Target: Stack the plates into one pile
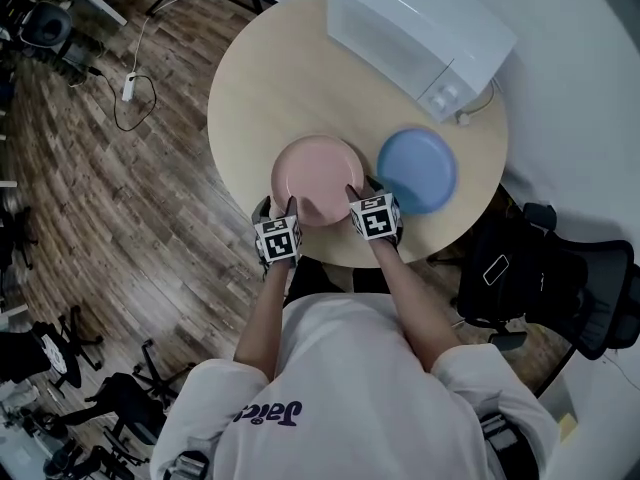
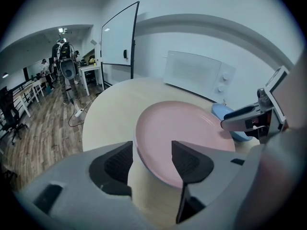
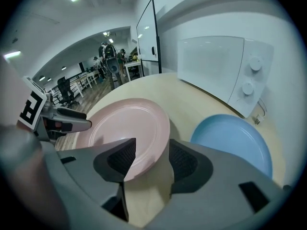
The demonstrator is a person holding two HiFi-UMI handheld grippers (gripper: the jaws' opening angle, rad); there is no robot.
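Observation:
A pink plate (image 1: 318, 178) lies near the front edge of the round wooden table (image 1: 250, 88), and a blue plate (image 1: 418, 168) lies beside it on the right, apart from it. My left gripper (image 1: 290, 206) is at the pink plate's near left rim and my right gripper (image 1: 360, 193) at its near right rim. In the left gripper view the pink plate's (image 2: 182, 128) rim passes between the jaws of the open left gripper (image 2: 152, 159), and no pad presses on it. In the right gripper view the pink plate's (image 3: 124, 123) edge likewise passes between the jaws of the open right gripper (image 3: 152, 159). The blue plate (image 3: 235, 138) is untouched.
A white microwave (image 1: 420, 33) stands at the back of the table, just behind the blue plate. A black office chair with a bag (image 1: 530, 268) stands at the right of the table. A cable and power strip (image 1: 130, 88) lie on the wooden floor at the left.

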